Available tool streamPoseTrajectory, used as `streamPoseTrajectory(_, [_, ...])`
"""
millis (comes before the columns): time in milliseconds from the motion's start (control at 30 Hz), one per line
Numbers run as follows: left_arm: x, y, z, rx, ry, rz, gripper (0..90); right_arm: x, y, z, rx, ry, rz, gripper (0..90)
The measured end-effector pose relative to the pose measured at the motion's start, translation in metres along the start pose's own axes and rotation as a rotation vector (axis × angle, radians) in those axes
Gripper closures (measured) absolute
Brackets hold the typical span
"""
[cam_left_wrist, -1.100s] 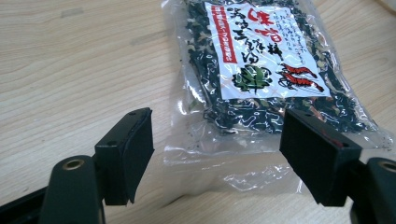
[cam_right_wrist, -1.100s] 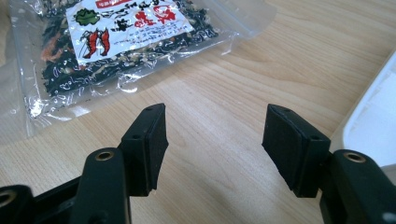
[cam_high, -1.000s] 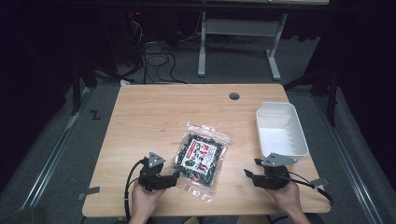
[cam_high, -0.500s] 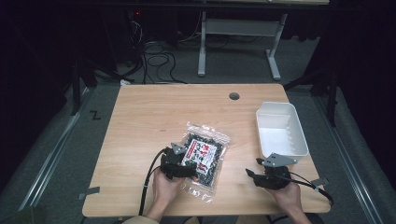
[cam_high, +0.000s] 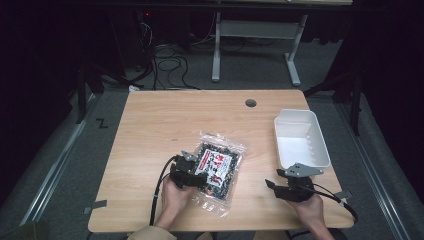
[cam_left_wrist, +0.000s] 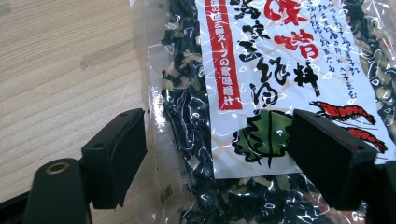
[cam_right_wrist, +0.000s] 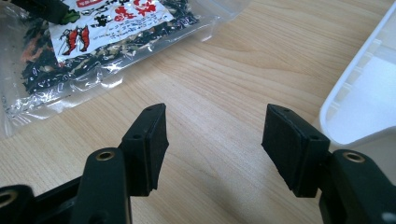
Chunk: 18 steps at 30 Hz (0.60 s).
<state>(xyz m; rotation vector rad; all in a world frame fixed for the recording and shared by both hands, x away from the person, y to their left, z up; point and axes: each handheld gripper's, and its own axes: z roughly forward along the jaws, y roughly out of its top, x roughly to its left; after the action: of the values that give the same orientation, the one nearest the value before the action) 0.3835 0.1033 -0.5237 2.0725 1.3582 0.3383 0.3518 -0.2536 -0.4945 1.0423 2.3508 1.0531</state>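
Note:
A clear packet of dark dried seaweed (cam_high: 217, 170) with a white and red label lies flat near the table's front middle. My left gripper (cam_high: 200, 179) is open at the packet's left edge. In the left gripper view the jaws straddle the packet (cam_left_wrist: 261, 93): one jaw over bare wood, the other over the label, and my left gripper (cam_left_wrist: 217, 156) is not closed on it. My right gripper (cam_high: 272, 187) stands open low over bare wood at the front right. My right gripper (cam_right_wrist: 212, 137) has nothing between its jaws, with the packet (cam_right_wrist: 93, 37) off to its left.
An empty white plastic tub (cam_high: 300, 137) sits at the table's right edge, just beyond the right gripper; its rim (cam_right_wrist: 359, 102) shows in the right gripper view. A round cable hole (cam_high: 250, 103) lies at the table's (cam_high: 160, 130) far side. Desk legs and cables stand on the floor behind.
My left gripper has moved right from the front left of the table onto the packet's left edge. The right gripper has stayed put.

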Motion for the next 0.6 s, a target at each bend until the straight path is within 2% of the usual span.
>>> streamPoseTrajectory(67, [0.001,0.000,0.000,0.003,-0.007,0.008,22.6,0.000,0.000,-0.001,-0.001,0.005,0.002,40.6])
streamPoseTrajectory(200, [0.005,0.001,0.000,0.005,-0.026,0.051,24.1,0.000,0.000,-0.004,0.009,0.016,-0.003,40.1])
streamPoseTrajectory(233, [0.006,0.000,-0.001,0.011,-0.042,0.054,24.5,-0.001,0.001,-0.007,0.005,0.020,0.006,40.1])
streamPoseTrajectory(300, [0.006,0.000,-0.001,0.011,-0.046,0.059,24.6,-0.002,0.001,-0.009,0.002,0.018,0.001,40.1])
streamPoseTrajectory(333, [0.006,0.000,-0.001,0.012,-0.050,0.068,24.9,-0.002,0.000,-0.016,0.007,0.008,0.004,40.1])
streamPoseTrajectory(467, [0.007,0.000,-0.001,0.014,-0.058,0.076,25.1,0.000,-0.001,-0.024,0.003,0.018,0.012,40.1])
streamPoseTrajectory(500, [0.007,0.000,-0.001,0.014,-0.061,0.078,25.2,0.003,-0.002,-0.027,0.010,0.003,-0.012,40.4])
streamPoseTrajectory(600, [0.007,-0.001,-0.002,0.018,-0.066,0.087,25.3,0.002,-0.003,-0.029,0.020,0.004,-0.010,40.2])
